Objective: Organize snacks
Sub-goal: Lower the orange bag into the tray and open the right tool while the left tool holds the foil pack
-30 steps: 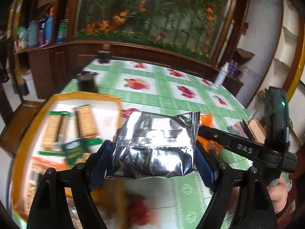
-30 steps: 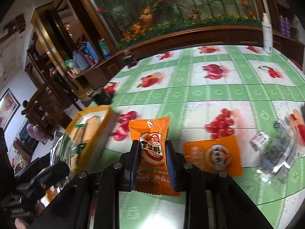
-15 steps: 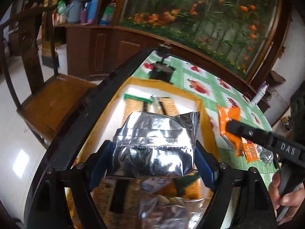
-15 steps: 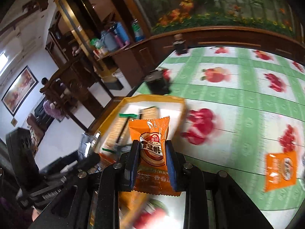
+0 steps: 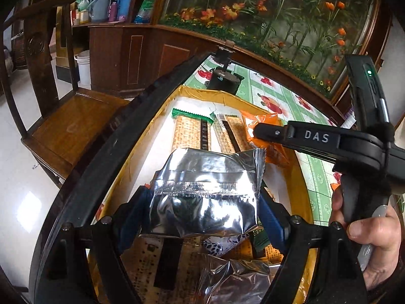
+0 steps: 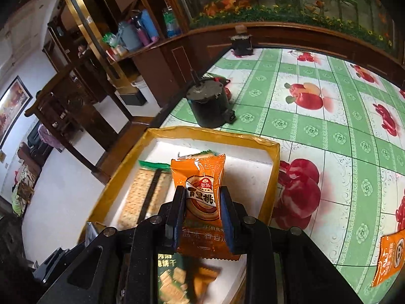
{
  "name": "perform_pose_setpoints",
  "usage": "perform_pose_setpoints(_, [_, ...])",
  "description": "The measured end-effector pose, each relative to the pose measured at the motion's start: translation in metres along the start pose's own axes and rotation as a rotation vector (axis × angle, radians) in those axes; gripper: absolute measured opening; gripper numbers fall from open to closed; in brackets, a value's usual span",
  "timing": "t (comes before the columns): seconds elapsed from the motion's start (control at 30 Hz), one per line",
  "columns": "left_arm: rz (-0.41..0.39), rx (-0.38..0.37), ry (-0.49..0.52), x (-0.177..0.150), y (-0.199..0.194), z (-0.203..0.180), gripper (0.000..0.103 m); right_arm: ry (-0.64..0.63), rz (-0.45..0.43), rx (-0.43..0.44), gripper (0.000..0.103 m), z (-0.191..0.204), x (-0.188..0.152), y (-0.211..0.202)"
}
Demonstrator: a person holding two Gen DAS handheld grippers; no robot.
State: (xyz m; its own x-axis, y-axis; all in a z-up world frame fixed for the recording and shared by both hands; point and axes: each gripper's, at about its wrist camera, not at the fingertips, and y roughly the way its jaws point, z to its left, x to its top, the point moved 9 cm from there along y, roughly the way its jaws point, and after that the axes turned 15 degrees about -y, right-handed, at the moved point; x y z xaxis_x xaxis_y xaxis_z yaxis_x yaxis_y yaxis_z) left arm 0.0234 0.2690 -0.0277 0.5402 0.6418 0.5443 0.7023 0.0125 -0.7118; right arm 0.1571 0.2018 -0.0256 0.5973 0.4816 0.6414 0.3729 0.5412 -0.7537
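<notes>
My left gripper [image 5: 202, 202] is shut on a silver foil packet [image 5: 205, 190], held between its blue pads above the near part of the yellow-rimmed tray [image 5: 149, 139]. Under it lie cracker packs [image 5: 188, 131], another foil packet [image 5: 235, 276] and several small snacks. My right gripper [image 6: 200, 210] is shut on an orange snack packet [image 6: 198, 177], upright over the same tray [image 6: 210, 133], above a cracker pack [image 6: 144, 192]. In the left wrist view the right gripper's finger [image 5: 278, 133] and the orange packet [image 5: 263, 124] hang over the tray's far right side.
A black round motor-like object [image 6: 208, 106] stands on the green fruit-print tablecloth [image 6: 316, 131] just beyond the tray. One more orange packet [image 6: 389, 258] lies on the cloth at the right. A wooden chair [image 5: 71, 126] sits left of the table edge. A hand [image 5: 367, 230] grips the right tool.
Both grippers have swung left from over the tablecloth to above the tray, each keeping its packet. The left one has barely moved in the last half second; the right kept moving in.
</notes>
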Motion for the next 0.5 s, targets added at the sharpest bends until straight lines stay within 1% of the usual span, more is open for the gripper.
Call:
perform_pose_setpoints(0.1, [-0.004,0.01,0.002,0.001,0.001,0.0,0.083,0.009,0.002,-0.003,0.033,-0.002,-0.002,0.002])
perform_pose_setpoints(0.13, [-0.004,0.014,0.001,0.001,0.001,0.001,0.083,0.015,0.0,0.0,0.038,-0.003,-0.004,0.001])
perform_pose_setpoints(0.17, [-0.001,0.015,-0.002,0.001,0.001,0.001,0.083,0.02,0.0,0.005,0.04,-0.003,-0.004,0.001])
perform_pose_setpoints(0.33, [0.016,0.01,-0.019,-0.001,0.001,0.003,0.085,0.03,-0.022,0.044,0.041,-0.003,-0.005,-0.009])
perform_pose_setpoints(0.43, [0.022,0.005,-0.025,-0.002,0.0,0.001,0.086,0.03,-0.052,0.059,0.041,-0.003,-0.005,-0.023])
perform_pose_setpoints(0.5, [0.018,0.013,-0.014,-0.003,-0.001,-0.002,0.088,0.04,-0.077,0.071,0.044,-0.006,-0.007,-0.035])
